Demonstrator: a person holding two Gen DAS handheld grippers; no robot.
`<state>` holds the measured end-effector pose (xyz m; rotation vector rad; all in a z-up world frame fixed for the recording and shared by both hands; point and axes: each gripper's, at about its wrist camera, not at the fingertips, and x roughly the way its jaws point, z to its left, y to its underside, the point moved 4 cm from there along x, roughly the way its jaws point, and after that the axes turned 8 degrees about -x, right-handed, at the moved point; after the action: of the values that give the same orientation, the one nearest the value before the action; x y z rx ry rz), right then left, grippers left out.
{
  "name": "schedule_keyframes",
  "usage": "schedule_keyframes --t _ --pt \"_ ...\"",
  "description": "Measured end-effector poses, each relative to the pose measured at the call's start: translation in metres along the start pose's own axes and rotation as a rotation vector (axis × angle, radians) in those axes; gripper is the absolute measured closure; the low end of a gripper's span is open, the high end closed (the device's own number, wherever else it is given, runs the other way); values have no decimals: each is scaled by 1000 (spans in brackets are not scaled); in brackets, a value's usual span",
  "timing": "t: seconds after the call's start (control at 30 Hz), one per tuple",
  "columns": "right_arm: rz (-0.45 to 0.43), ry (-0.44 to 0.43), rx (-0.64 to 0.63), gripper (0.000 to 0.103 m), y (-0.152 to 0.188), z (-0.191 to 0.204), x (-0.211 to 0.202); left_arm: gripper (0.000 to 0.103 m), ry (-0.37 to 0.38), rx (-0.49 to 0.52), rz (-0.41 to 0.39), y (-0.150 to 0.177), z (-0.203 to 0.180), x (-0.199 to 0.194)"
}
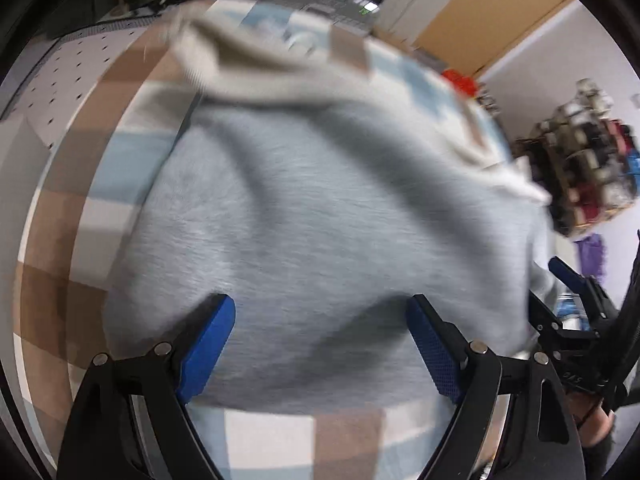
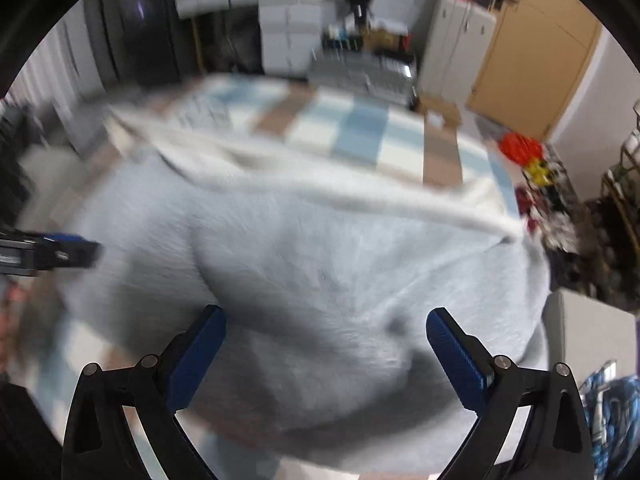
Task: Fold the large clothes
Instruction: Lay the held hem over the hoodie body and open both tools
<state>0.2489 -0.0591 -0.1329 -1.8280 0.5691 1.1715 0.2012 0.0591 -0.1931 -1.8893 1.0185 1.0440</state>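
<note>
A large light grey sweatshirt (image 1: 320,208) lies spread on a checked cloth, with a cream-white ribbed band (image 1: 240,68) along its far edge. It also fills the right wrist view (image 2: 320,272), with the white band (image 2: 320,184) across the far side. My left gripper (image 1: 320,320) is open, its blue pads (image 1: 212,344) wide apart just above the near part of the sweatshirt. My right gripper (image 2: 326,336) is open over the near hem, holding nothing. The other gripper shows at the right edge of the left wrist view (image 1: 580,300) and at the left edge of the right wrist view (image 2: 52,252).
The checked blue, white and brown cloth (image 1: 80,208) covers the table (image 2: 360,132). A white perforated surface (image 1: 72,76) lies far left. Storage cabinets (image 2: 460,40), stacked boxes (image 2: 288,28), a cluttered shelf (image 1: 580,172) and red items (image 2: 520,148) stand around the table.
</note>
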Motion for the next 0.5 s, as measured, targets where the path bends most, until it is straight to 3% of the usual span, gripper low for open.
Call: schedule_keyframes --t 0.1,0.2,0.3,0.4,0.43,0.5 --pt "46 3 84 0 9 -14 27 19 3 -21 6 -6 7 5" --pt "58 -70 163 0 15 -27 36 19 11 -30 23 -10 5 -9" --pt "38 -138 192 0 13 -36 18 19 150 3 -18 -9 -16 -47" --pt "-85 -210 215 0 16 -48 -13 19 237 84 -51 -6 -51 -70" --pt "-108 -183 225 0 19 -55 -19 18 244 135 -60 -5 -68 -70" --pt "-77 -126 231 0 21 -61 -11 19 178 188 -40 -5 -83 -50"
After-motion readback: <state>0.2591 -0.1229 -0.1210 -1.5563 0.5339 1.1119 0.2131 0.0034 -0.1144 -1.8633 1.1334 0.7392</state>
